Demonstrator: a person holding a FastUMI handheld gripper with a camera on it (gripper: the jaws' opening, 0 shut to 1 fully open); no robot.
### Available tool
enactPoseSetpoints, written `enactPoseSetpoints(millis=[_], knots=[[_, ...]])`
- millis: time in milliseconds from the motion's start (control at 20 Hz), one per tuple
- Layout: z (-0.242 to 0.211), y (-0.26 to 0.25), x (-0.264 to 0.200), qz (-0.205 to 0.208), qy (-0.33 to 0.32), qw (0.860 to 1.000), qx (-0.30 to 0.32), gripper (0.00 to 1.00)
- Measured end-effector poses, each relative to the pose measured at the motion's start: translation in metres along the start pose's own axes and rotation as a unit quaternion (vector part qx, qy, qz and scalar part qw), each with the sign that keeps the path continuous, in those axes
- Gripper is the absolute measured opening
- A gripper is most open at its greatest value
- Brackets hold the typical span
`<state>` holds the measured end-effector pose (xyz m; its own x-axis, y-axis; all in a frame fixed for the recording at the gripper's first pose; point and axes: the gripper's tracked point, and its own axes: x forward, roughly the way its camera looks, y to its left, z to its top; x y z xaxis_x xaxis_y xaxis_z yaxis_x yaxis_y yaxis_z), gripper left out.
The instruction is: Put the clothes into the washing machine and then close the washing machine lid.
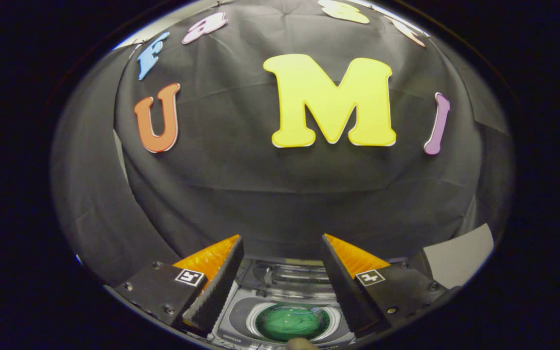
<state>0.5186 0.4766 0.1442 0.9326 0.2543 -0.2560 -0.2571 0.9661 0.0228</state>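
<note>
A small top-loading washing machine [241,318] stands below and between my fingers. Its clear lid [285,277] is raised at the back, against the booth's black wall. A green cloth [290,322] lies inside the round drum opening. My gripper [282,243] hovers above the machine, open, with nothing between its fingers. The left finger [221,279] and the right finger [343,282] stand either side of the drum.
The booth's black cloth wall [280,194] rises right behind the machine. A grey panel [460,260] shows to the right of the right finger. A small tan rounded thing [302,344] peeks in at the machine's near edge.
</note>
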Motion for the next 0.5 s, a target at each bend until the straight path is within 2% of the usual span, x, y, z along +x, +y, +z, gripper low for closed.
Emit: enactPoseSetpoints(millis=[250, 500], knots=[[0.004, -0.025, 0.05, -0.046, 0.044, 0.998, 0.002, 0.98], [-0.016, -0.044, 0.081, -0.067, 0.098, 0.993, 0.025, 0.98]])
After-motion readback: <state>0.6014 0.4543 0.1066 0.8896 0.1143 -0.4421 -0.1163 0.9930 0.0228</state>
